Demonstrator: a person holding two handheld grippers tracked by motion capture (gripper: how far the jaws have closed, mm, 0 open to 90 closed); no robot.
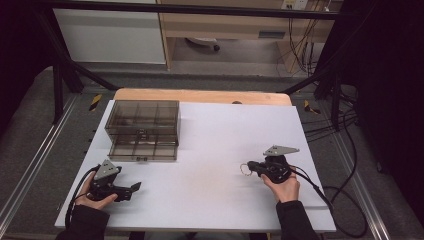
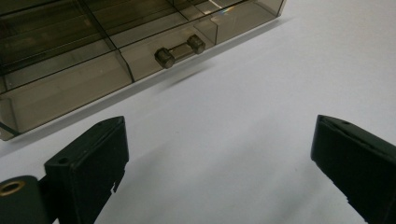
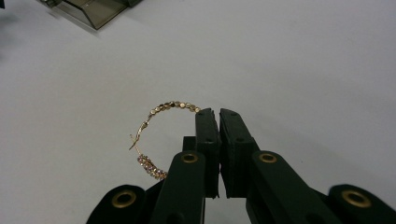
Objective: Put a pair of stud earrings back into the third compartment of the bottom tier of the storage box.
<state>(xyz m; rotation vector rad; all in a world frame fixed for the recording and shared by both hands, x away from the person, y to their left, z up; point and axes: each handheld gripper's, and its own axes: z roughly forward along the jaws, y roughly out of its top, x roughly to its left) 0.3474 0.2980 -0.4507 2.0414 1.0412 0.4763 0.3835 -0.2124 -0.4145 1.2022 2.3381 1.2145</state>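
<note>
A thin gold hoop (image 3: 161, 108) set with small stones sticks out to the left of my right gripper (image 3: 218, 114), whose jaws are shut on its rim. In the high view the hoop (image 1: 244, 169) hangs at the tip of the right gripper (image 1: 253, 167), right of the table's middle. A smoky see-through drawer box (image 1: 143, 129) stands at the back left, its lower drawer pulled out a little. My left gripper (image 1: 132, 189) rests near the front left edge, open, with nothing between its jaws. In the left gripper view the drawer's small bar handle (image 2: 180, 50) lies ahead of the left gripper (image 2: 219, 154).
A white sheet (image 1: 210, 150) covers the wooden table (image 1: 200, 95). Cables (image 1: 320, 192) trail off the right edge from the right gripper. A dark metal frame (image 1: 60, 75) and cabinets stand behind the table.
</note>
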